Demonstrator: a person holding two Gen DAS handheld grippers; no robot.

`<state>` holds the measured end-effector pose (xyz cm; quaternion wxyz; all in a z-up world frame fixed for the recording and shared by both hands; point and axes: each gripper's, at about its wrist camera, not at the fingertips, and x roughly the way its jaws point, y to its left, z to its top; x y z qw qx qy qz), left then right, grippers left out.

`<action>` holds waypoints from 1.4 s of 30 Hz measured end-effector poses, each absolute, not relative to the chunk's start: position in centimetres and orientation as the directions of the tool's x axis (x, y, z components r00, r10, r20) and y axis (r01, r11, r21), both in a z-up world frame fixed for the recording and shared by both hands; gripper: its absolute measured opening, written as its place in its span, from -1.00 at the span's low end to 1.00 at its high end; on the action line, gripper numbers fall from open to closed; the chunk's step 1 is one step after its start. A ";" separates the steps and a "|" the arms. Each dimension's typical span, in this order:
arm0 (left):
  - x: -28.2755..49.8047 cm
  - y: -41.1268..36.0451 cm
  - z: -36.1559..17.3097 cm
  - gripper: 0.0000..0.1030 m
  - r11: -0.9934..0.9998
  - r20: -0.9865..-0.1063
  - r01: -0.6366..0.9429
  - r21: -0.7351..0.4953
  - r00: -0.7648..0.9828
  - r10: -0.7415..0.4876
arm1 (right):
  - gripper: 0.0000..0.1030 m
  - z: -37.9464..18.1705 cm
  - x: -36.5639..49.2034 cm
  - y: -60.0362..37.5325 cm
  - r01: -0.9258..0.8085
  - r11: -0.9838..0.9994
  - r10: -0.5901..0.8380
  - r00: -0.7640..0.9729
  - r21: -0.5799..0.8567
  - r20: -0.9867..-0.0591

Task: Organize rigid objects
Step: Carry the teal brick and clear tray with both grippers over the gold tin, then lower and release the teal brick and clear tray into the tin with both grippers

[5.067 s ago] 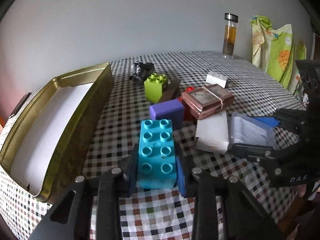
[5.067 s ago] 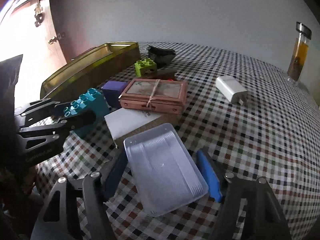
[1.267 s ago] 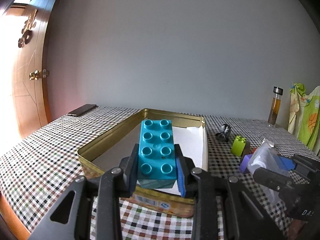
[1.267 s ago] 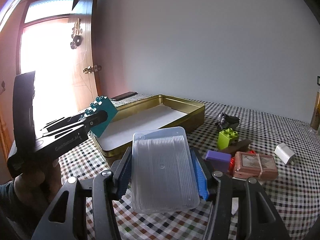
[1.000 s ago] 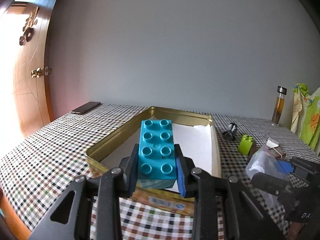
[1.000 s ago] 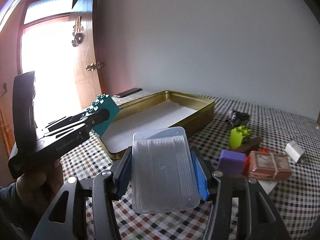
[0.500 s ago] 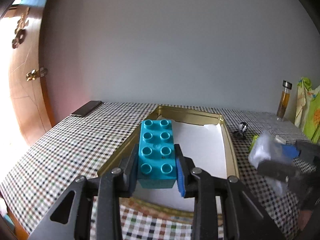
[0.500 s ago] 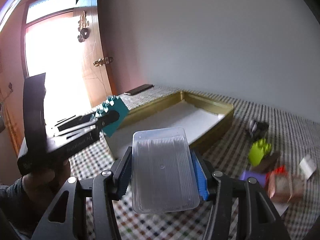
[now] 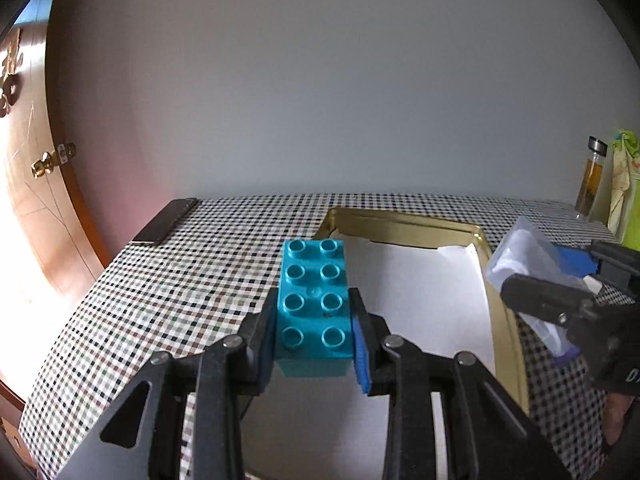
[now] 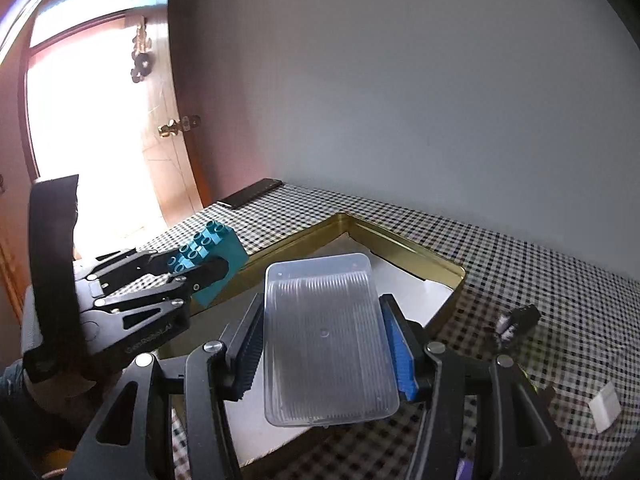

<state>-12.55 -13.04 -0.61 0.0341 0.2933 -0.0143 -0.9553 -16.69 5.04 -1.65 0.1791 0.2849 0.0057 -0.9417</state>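
While both tongs hang over the gold tin, each carries one piece and nothing has gone in yet.

Clamped narrow, the left tongs (image 9: 314,330) pinch a teal brick (image 9: 313,302) by its long sides, studs up, above the tin's (image 9: 404,222) near left edge. Set somewhat wider, the right tongs (image 10: 326,346) grip a clear plastic box (image 10: 328,340) flat between their blue pads (image 10: 400,354), held over the tin's white paper lining (image 9: 420,292), which looks bare. As I judge it, the job is early: both pieces need lowering and releasing, and a black clip (image 10: 516,322) and white block (image 10: 606,404) wait on the checked cloth (image 9: 180,280) beyond.
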 end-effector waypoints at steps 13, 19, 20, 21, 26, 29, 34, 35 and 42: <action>-16.8 -12.6 -1.6 -0.40 -1.000 -0.685 0.000 0.027 -0.728 -0.019 | 0.11 -3.4 -21.0 4.7 0.315 -0.940 -0.328 -0.731 0.131 -0.599; -18.1 -12.5 -1.9 -0.40 -0.999 -0.720 -0.016 0.035 -0.694 -0.014 | 0.11 -4.0 -22.1 4.4 0.311 -0.941 -0.325 -0.714 0.135 -0.620; -18.3 -12.5 -1.9 -0.40 -0.999 -0.725 -0.020 0.039 -0.689 -0.015 | 0.11 -4.1 -22.2 4.4 0.310 -0.941 -0.324 -0.713 0.134 -0.622; -18.4 -12.3 -1.9 -0.40 -0.999 -0.728 -0.024 0.044 -0.685 -0.016 | 0.11 -4.2 -22.3 4.4 0.309 -0.942 -0.320 -0.712 0.130 -0.625; -19.5 -11.7 -2.7 -0.40 -0.996 -0.758 -0.042 0.073 -0.652 -0.028 | 0.11 -4.8 -23.0 4.2 0.304 -0.945 -0.305 -0.694 0.118 -0.652; -20.0 -11.5 -3.0 -0.40 -0.996 -0.769 -0.045 0.079 -0.638 -0.032 | 0.11 -5.2 -23.4 4.0 0.304 -0.946 -0.299 -0.684 0.113 -0.665; -20.2 -11.5 -3.1 -0.40 -0.996 -0.782 -0.050 0.077 -0.623 -0.029 | 0.12 -5.5 -23.8 3.5 0.311 -0.946 -0.289 -0.675 0.094 -0.679; -20.2 -11.5 -3.2 -0.40 -0.996 -0.783 -0.048 0.076 -0.621 -0.029 | 0.12 -5.6 -23.9 3.5 0.310 -0.946 -0.287 -0.675 0.091 -0.680; -20.0 -11.9 -2.9 -0.18 -0.996 -0.773 -0.035 0.082 -0.633 -0.041 | 0.12 -5.4 -23.7 3.5 0.297 -0.952 -0.268 -0.697 0.073 -0.665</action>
